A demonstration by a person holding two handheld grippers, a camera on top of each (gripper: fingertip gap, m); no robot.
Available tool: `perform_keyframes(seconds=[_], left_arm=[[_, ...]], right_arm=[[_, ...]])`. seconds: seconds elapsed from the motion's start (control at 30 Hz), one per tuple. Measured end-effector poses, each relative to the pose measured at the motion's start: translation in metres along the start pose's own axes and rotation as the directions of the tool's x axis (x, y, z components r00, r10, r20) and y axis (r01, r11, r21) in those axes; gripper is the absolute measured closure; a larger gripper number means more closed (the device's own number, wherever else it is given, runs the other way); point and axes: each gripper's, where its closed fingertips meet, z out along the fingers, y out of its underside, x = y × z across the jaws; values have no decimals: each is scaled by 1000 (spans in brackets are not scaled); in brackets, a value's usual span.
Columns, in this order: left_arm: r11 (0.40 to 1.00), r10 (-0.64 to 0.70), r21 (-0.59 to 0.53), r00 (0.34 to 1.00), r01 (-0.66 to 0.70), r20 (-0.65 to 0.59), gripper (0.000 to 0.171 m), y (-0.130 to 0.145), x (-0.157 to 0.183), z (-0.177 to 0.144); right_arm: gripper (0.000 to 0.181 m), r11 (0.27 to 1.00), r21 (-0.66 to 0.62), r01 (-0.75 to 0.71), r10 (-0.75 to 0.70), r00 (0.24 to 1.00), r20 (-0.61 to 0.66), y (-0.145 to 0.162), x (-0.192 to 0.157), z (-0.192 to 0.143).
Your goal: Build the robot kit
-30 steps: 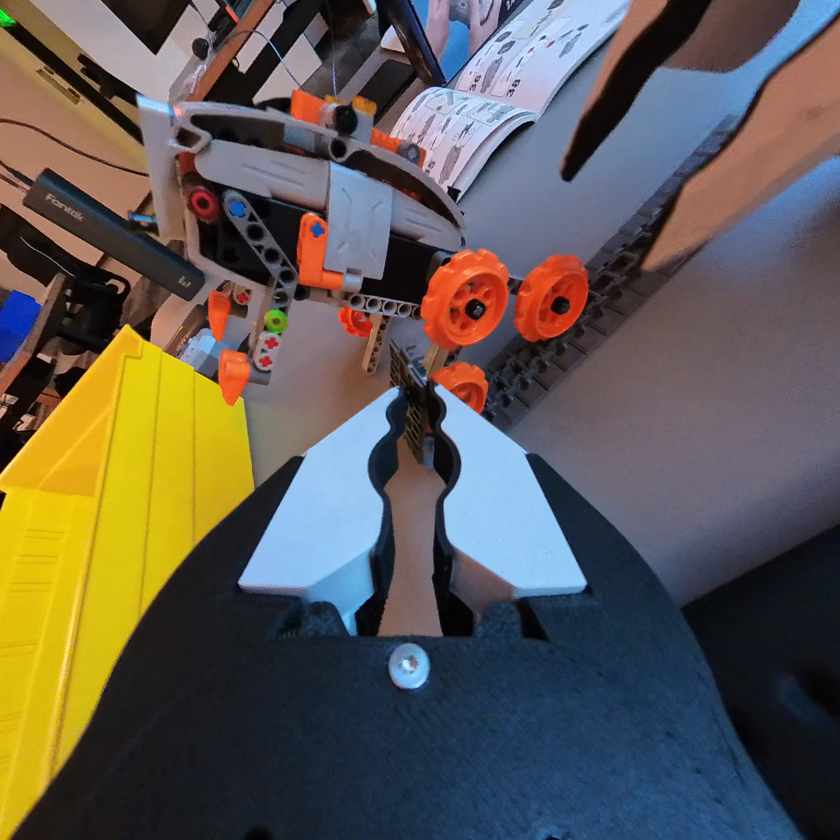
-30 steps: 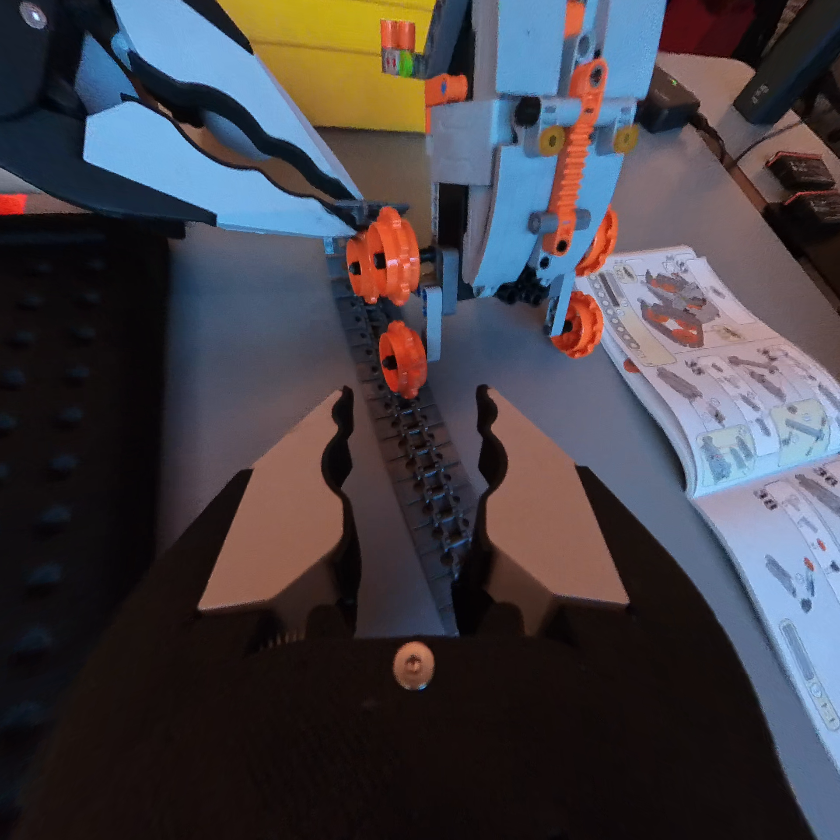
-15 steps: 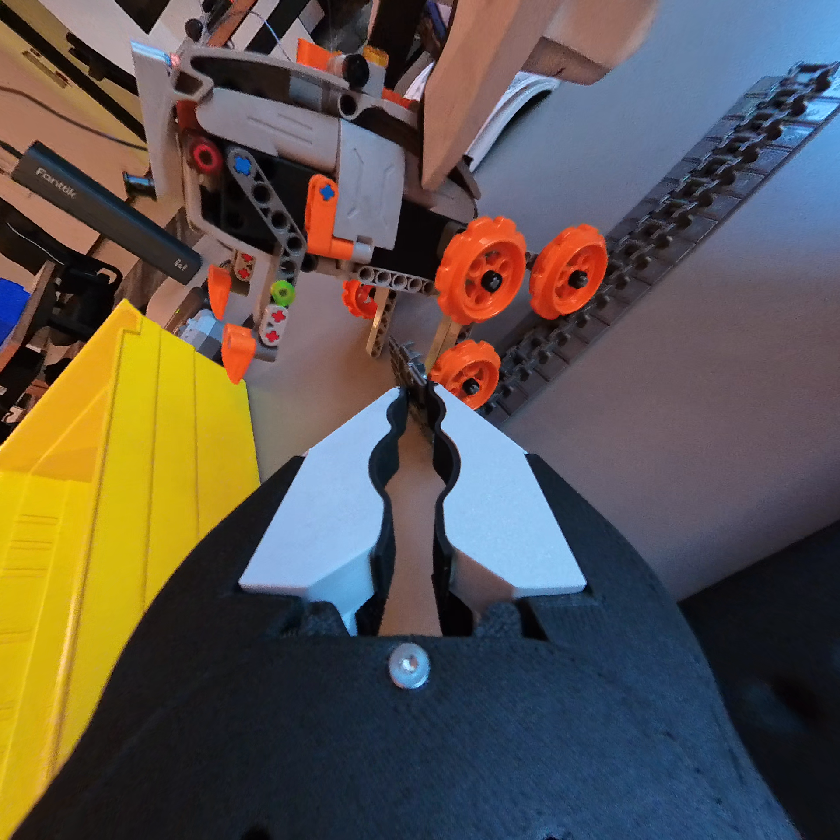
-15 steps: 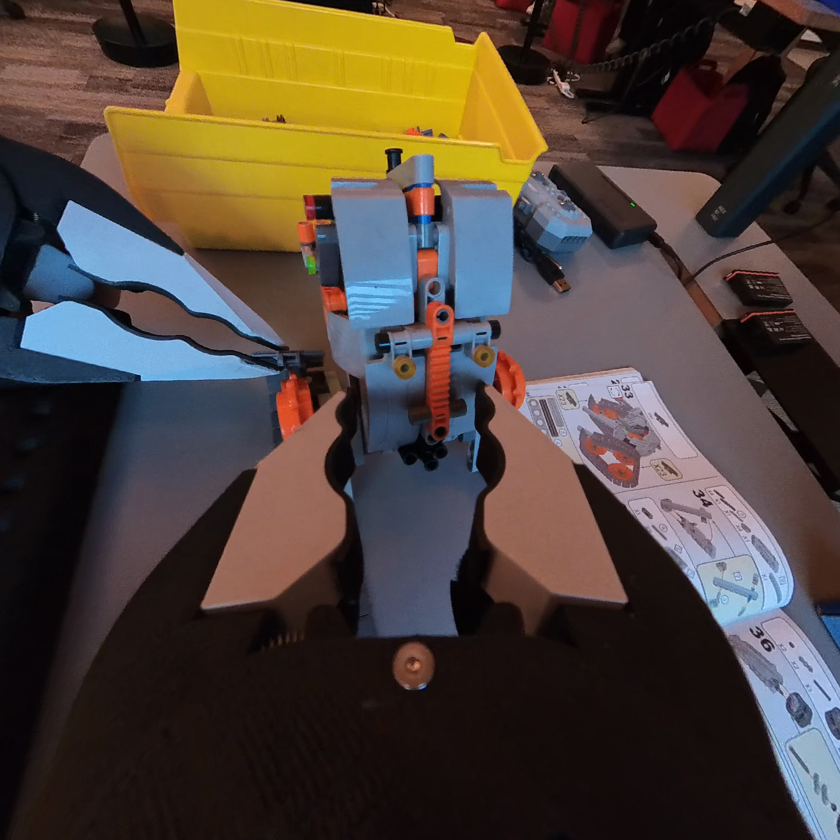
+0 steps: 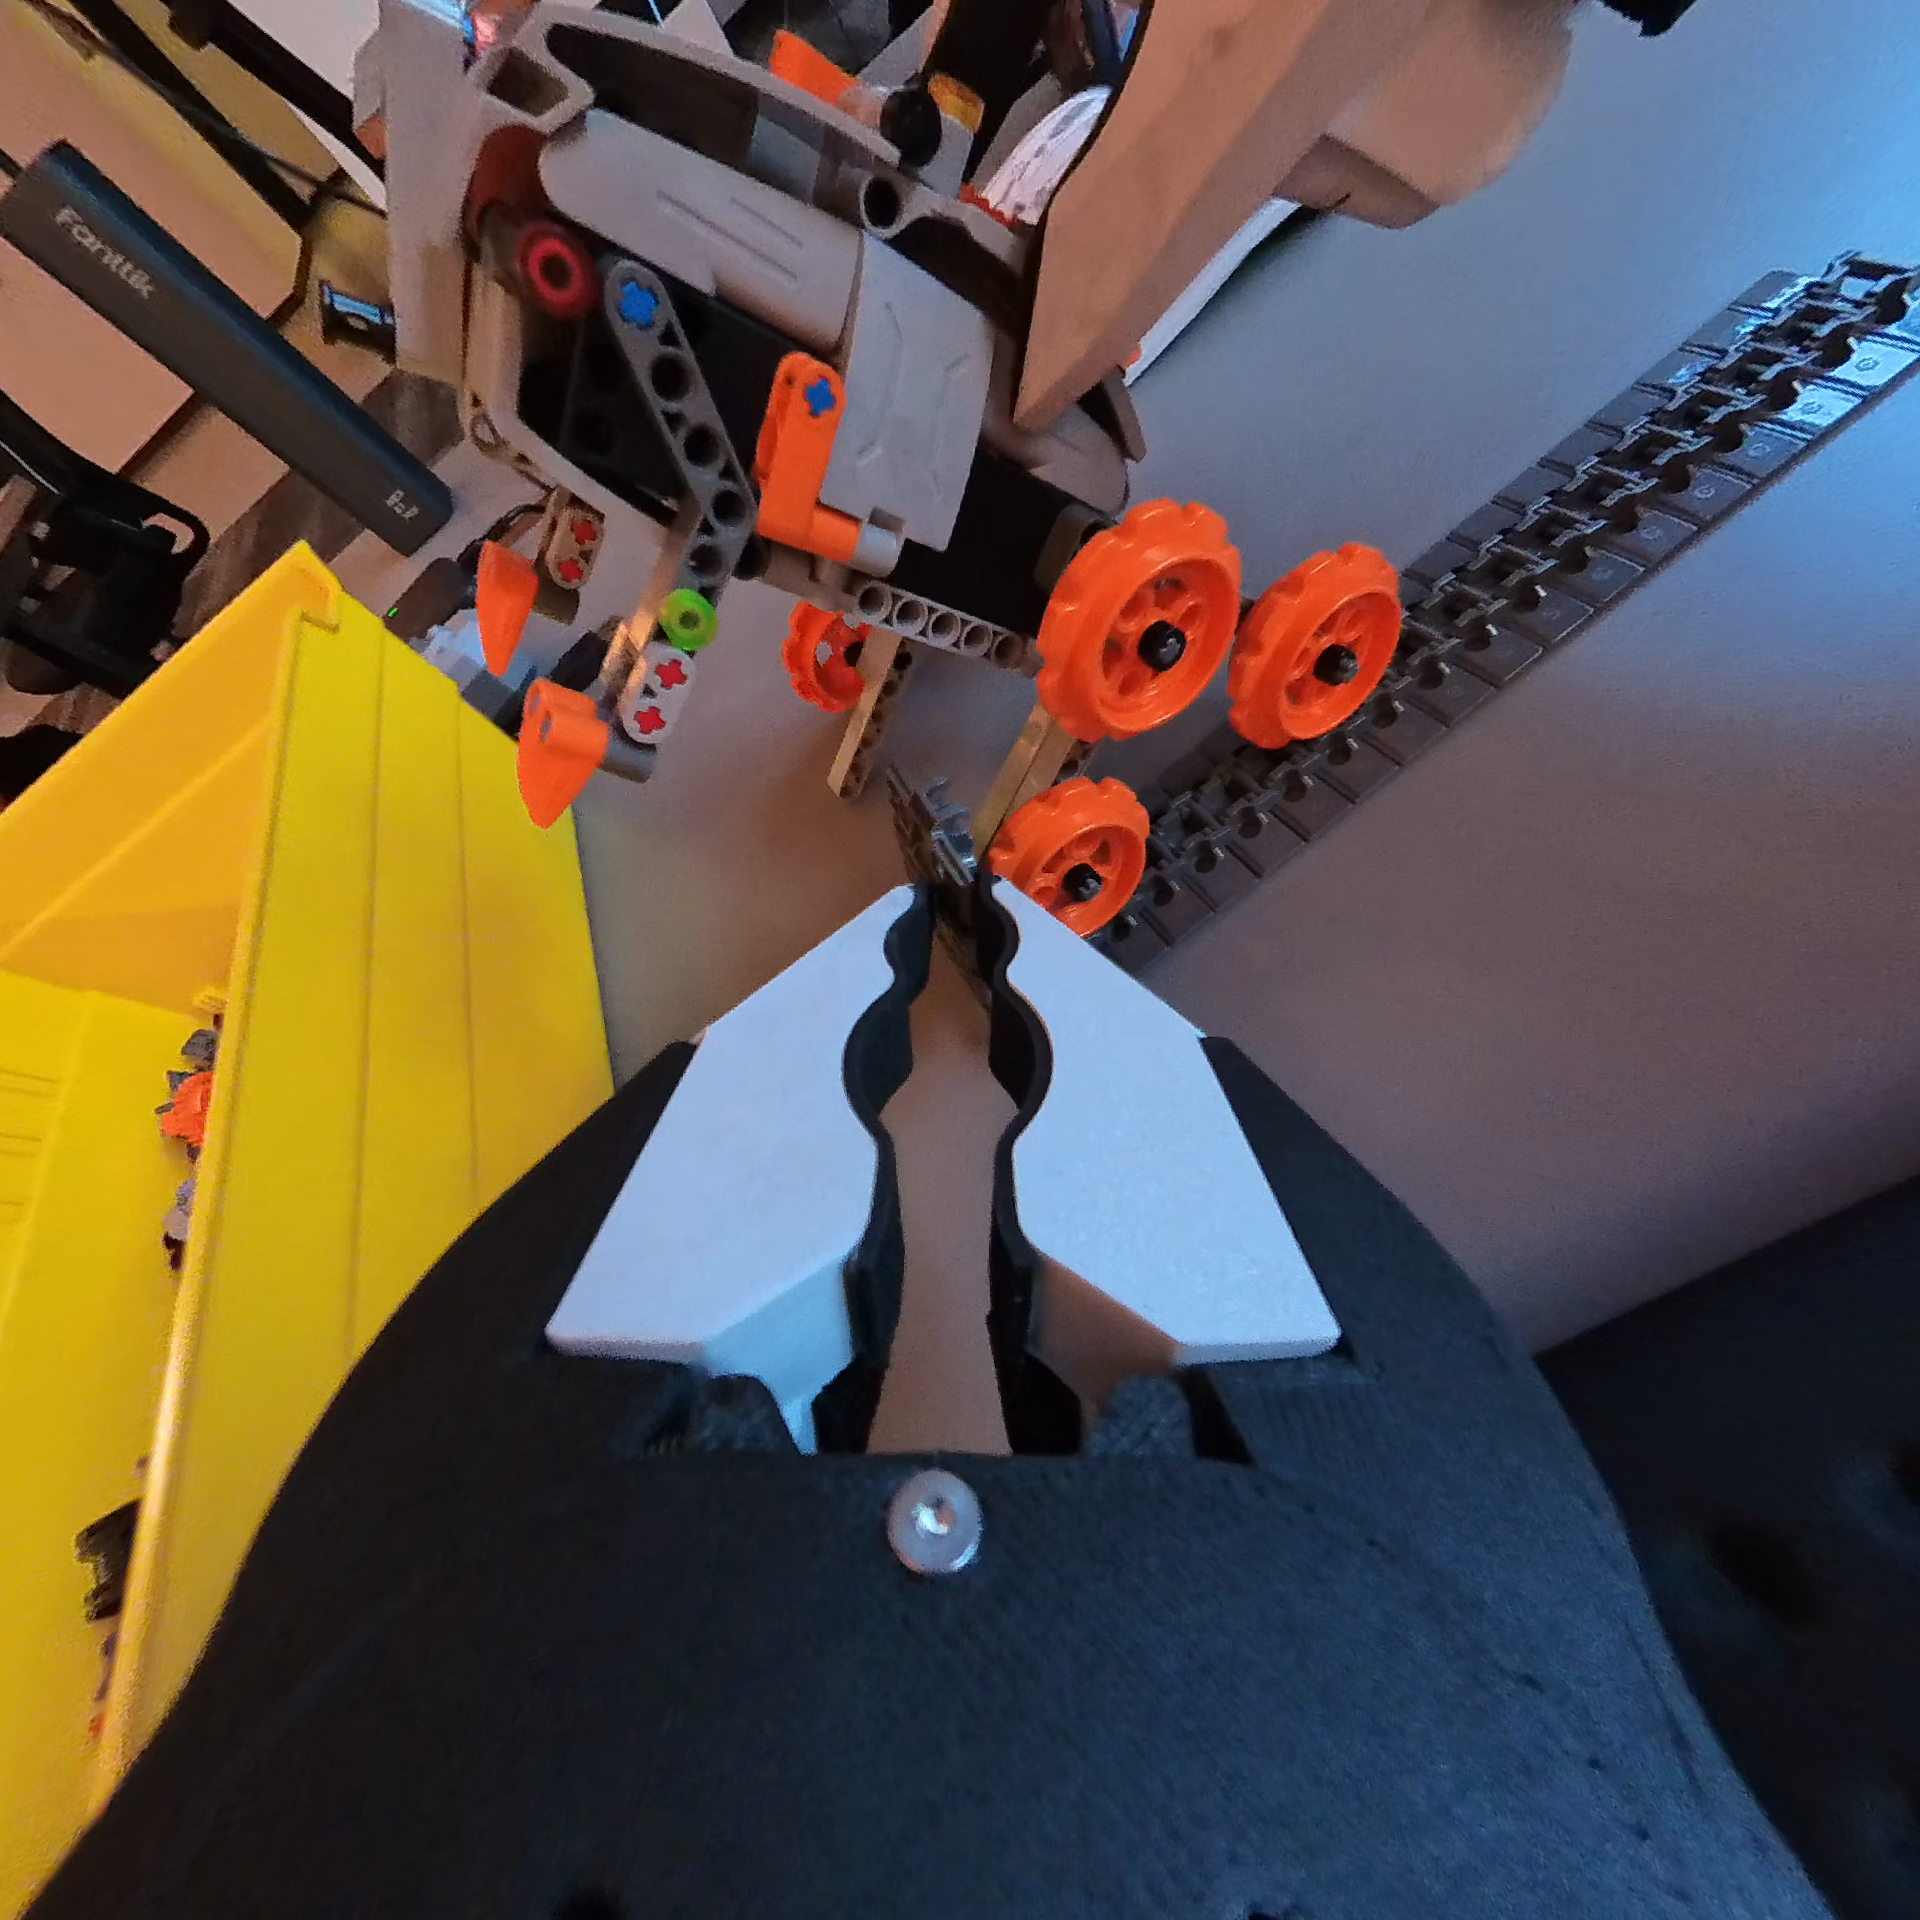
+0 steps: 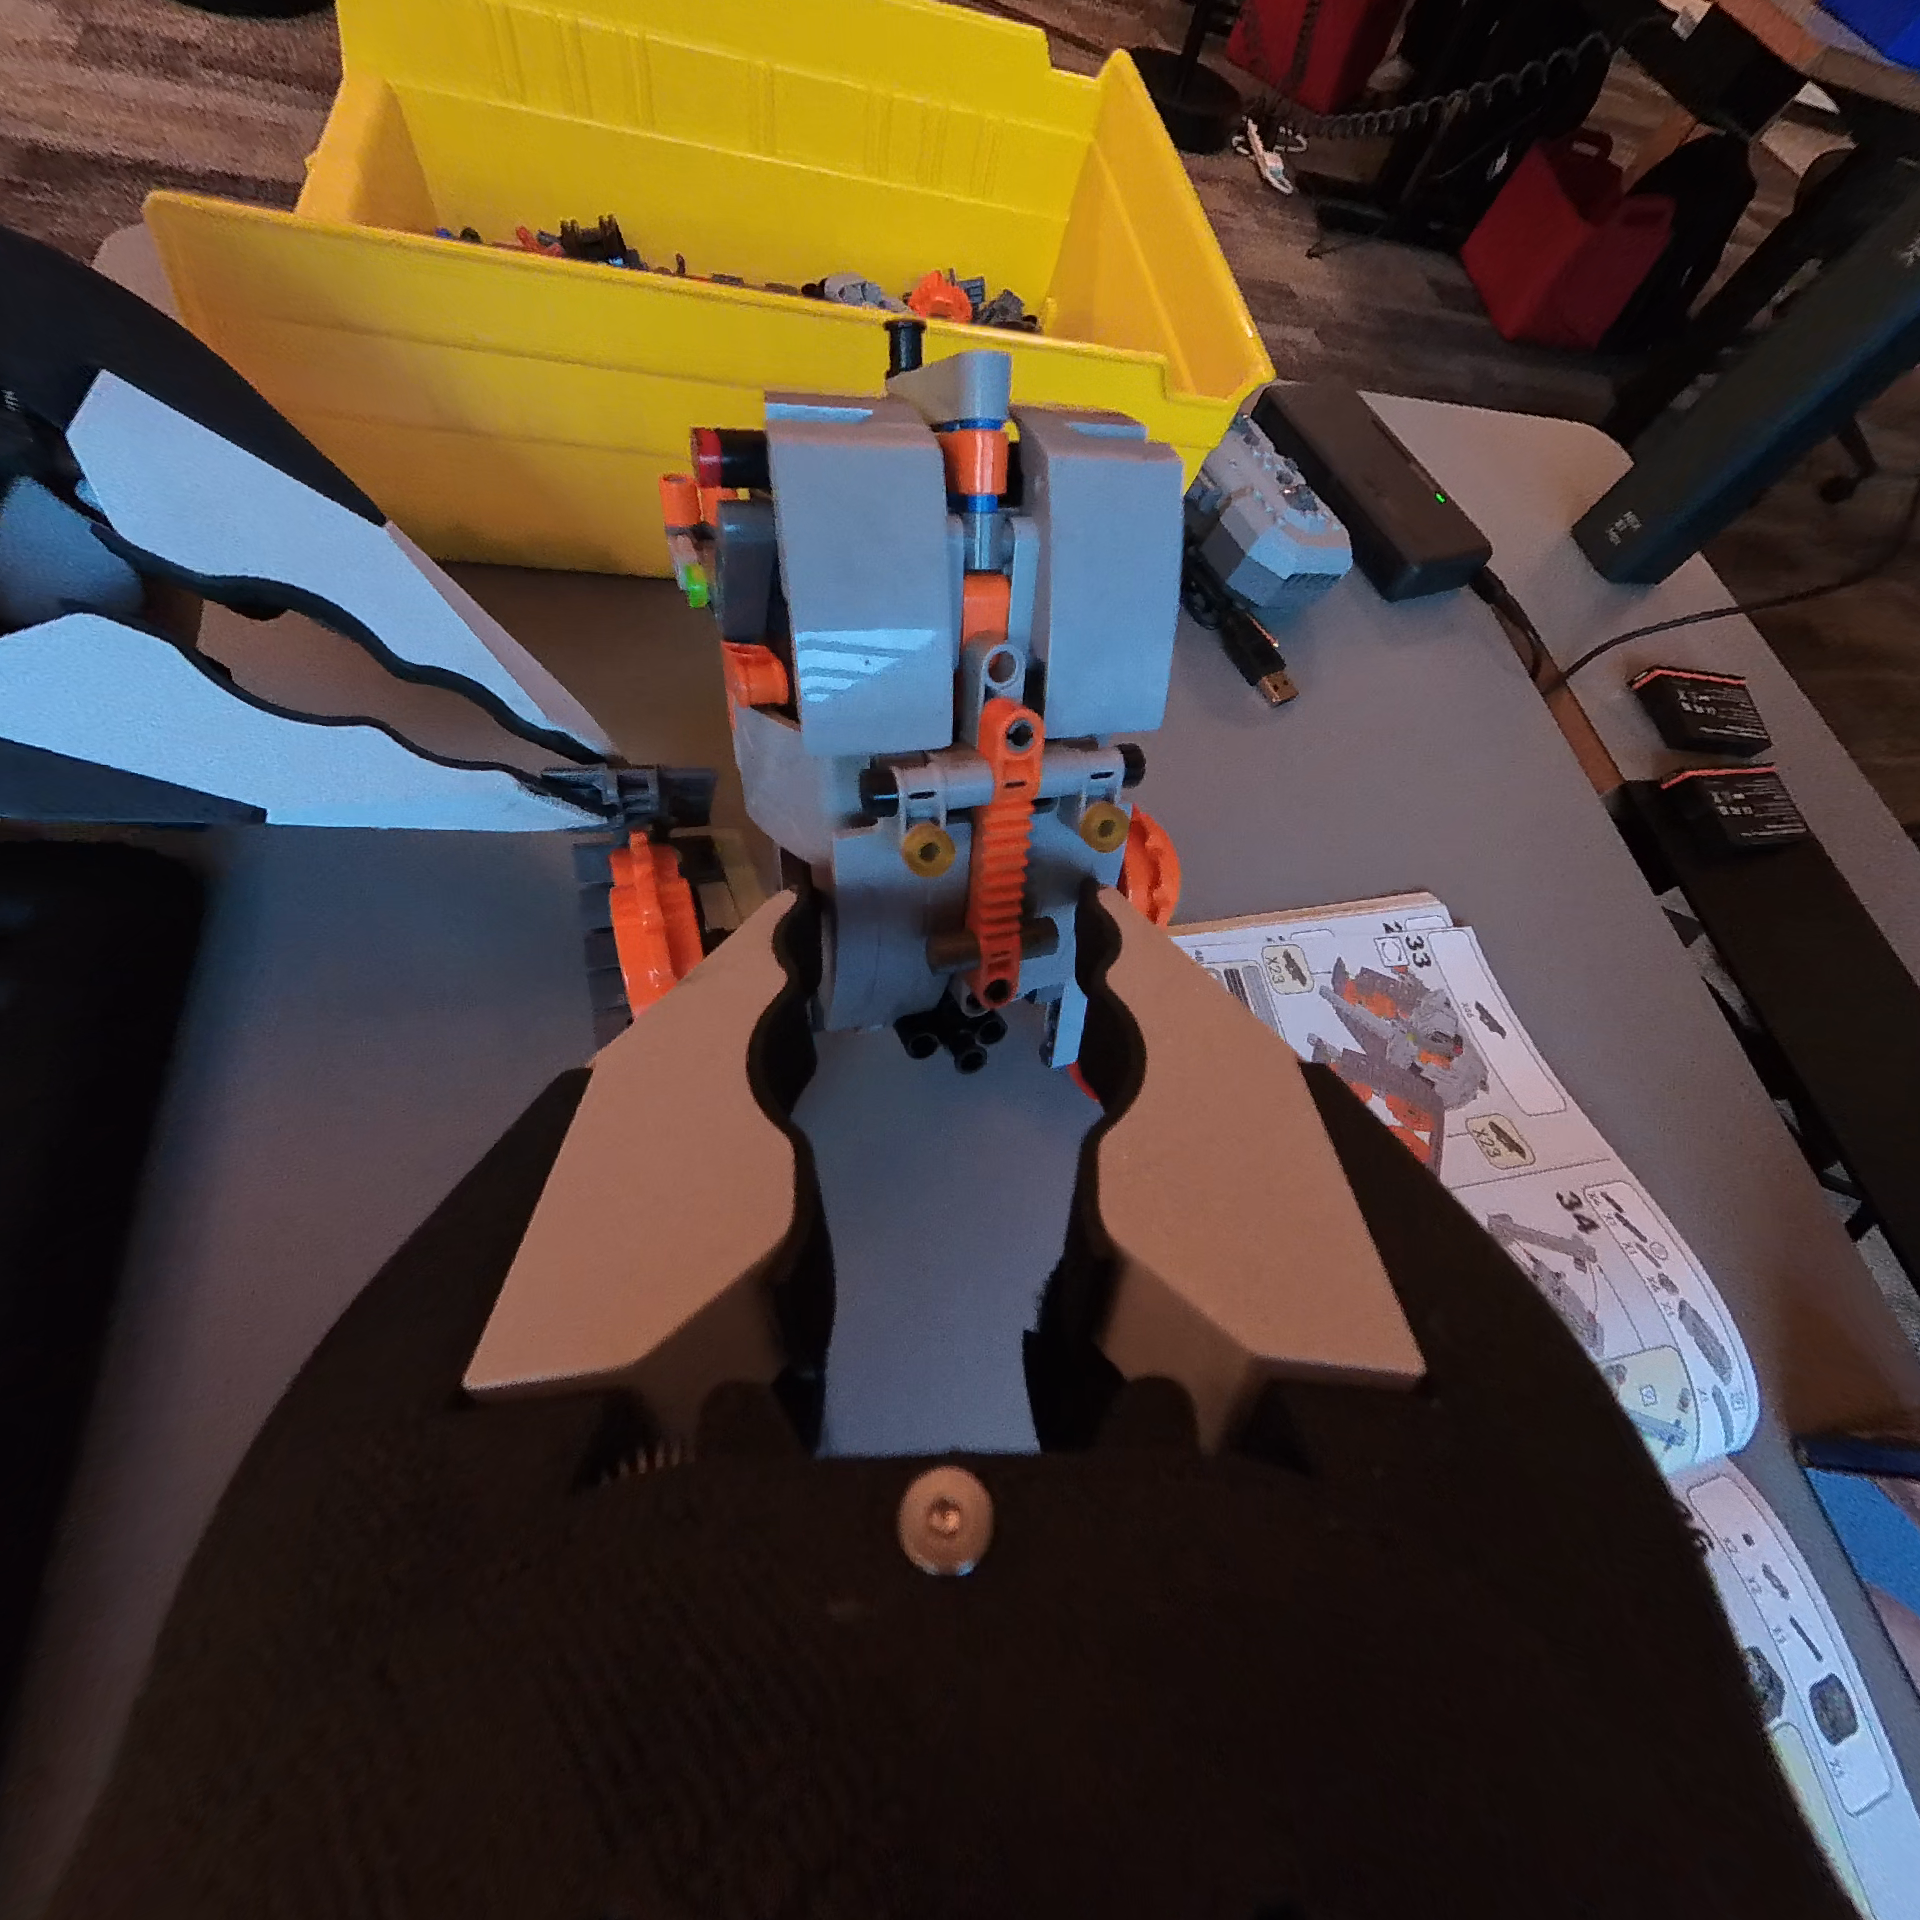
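In the left wrist view, the left gripper [image 5: 951, 899] is still being kept pinched on the end of the dark linked track [image 5: 1507, 582], jaws pressed on it, below the grey-and-orange brick vehicle [image 5: 790, 395].

In the right wrist view, the right gripper [image 6: 945, 935], jaws spread, is now being brought against the vehicle's blocky plastic sides on the worktop [image 6: 364, 1039], in front of the yellow bin [image 6: 623, 343].

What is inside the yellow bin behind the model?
Inside the yellow bin, loose small building pieces, orange, grey and black, lie along its near wall. That wall hides the bin's floor, so how many pieces there are cannot be seen.
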Motion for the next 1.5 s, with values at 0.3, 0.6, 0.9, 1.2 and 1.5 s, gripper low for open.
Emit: perform_keyframes(seconds=[0.3,0.6,0.9,1.2,1.5], left_arm=[[998,-55,2,999,55,-1,166,6,-8,-3],[998,-68,13,997,69,-37,166,0,2,4],[999,-47,24,996,49,-75,165,-11,18,7],[1000,5,15,991,-3,-135,165,-43,61,19],[997,62,52,975,-52,-212,164,-99,145,35]], right_arm=[[93,995,61,-77,70,992,102,-9,-5,12],[114,990,50,-129,121,984,131,4,-2,31],[114,992,17,-125,122,984,132,14,0,17],[114,990,-12,-142,142,984,103,45,13,-29],[114,985,-44,-167,169,985,44,102,29,-116]])
